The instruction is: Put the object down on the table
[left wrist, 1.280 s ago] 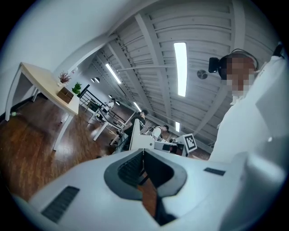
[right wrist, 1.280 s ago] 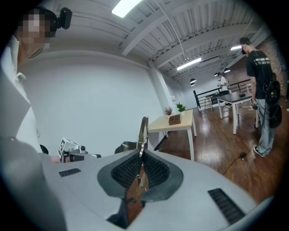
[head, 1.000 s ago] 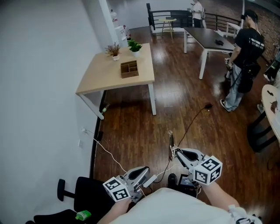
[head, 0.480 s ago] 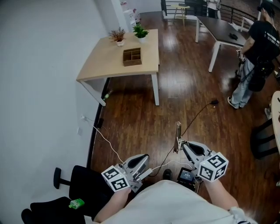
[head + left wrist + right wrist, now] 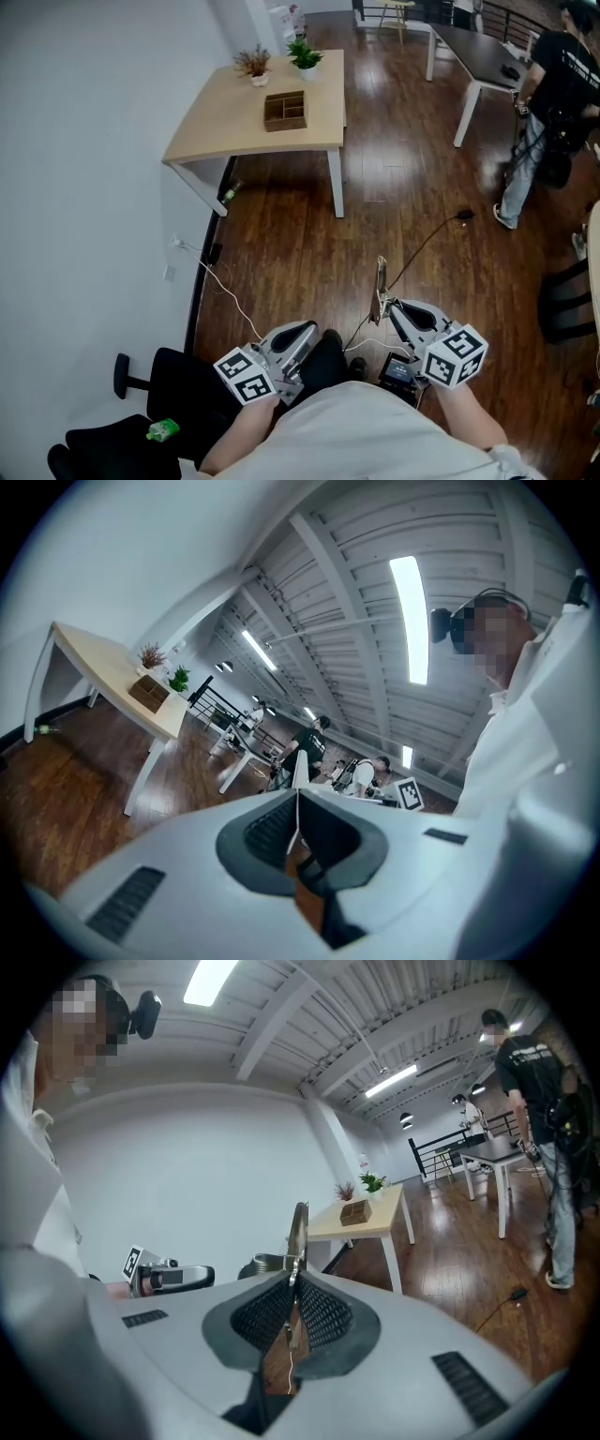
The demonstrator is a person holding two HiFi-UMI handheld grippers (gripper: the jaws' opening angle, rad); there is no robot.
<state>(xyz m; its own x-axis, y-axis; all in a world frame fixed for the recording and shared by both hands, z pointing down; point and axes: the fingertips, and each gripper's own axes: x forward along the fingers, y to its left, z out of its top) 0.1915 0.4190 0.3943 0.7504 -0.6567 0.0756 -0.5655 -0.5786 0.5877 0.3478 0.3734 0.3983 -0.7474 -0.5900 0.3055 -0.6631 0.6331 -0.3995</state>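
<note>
- Counter (image 5: 217,122) has slid up the head view over the last second. What looks like a dark shoe (image 5: 328,352) now shows between the claws, which keep their pose.
- Right claw (image 5: 380,314) pinches the foot of a thin metal object (image 5: 381,279). It stands upright over the floor, well apart from the counter.
- Left claw (image 5: 302,333) is pressed together with nothing in it.
- My read is that the carry is in hand. Next comes closing the gap, lowering the object onto bare wood clear of the box (image 5: 285,110), then spreading the jaws.
- Only the right gripper view shows the pads (image 5: 314,1314) gripping the object (image 5: 298,1227). Only the head view shows the stretch of floor between.
</note>
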